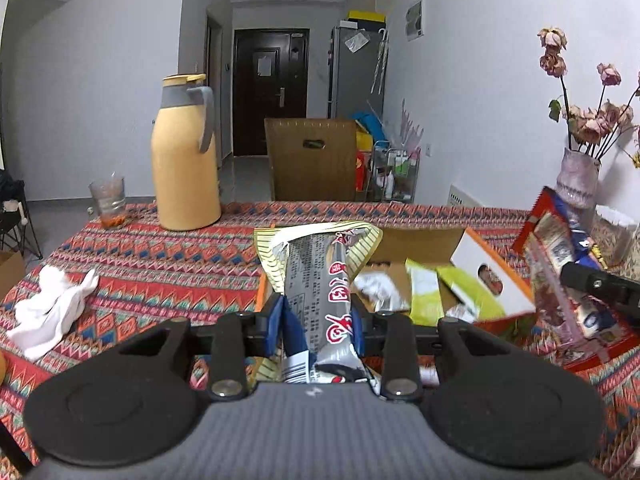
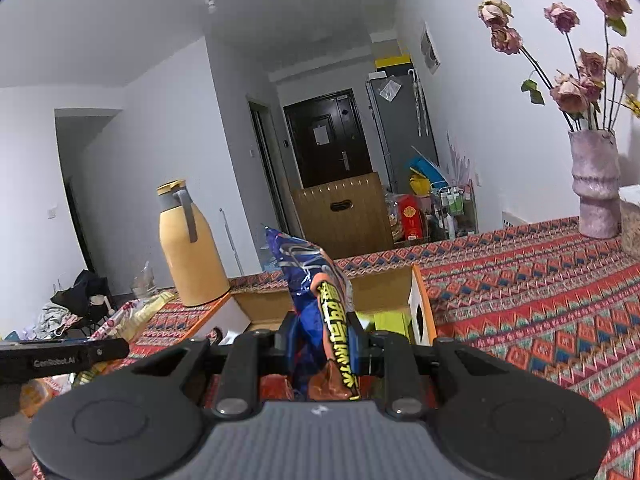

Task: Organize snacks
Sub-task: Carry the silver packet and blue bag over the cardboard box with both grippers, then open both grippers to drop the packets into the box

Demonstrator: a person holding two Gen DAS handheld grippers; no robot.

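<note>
Now, left side: a crumpled white cloth (image 1: 52,304) lies on the red patterned worktop (image 1: 160,264), near a tall yellow jug with a grey handle (image 1: 186,156).
Left gripper: the left gripper (image 1: 318,320) is squeezed tight on a silver snack packet with red letters (image 1: 328,300).
Box: an open brown cardboard box (image 1: 420,244) sits just behind it, with green packets (image 1: 424,296) inside.
Right gripper: the right gripper (image 2: 322,344) is pinching a shiny blue and orange snack bag (image 2: 320,308).
Far right: dried pink flowers in a pale vase (image 2: 594,184).
Risk: I think a slippery bag could slide out and drop beside the box.
Writing: "GenRobot.AI" on the other gripper; the packet letters are too hard to read.
</note>
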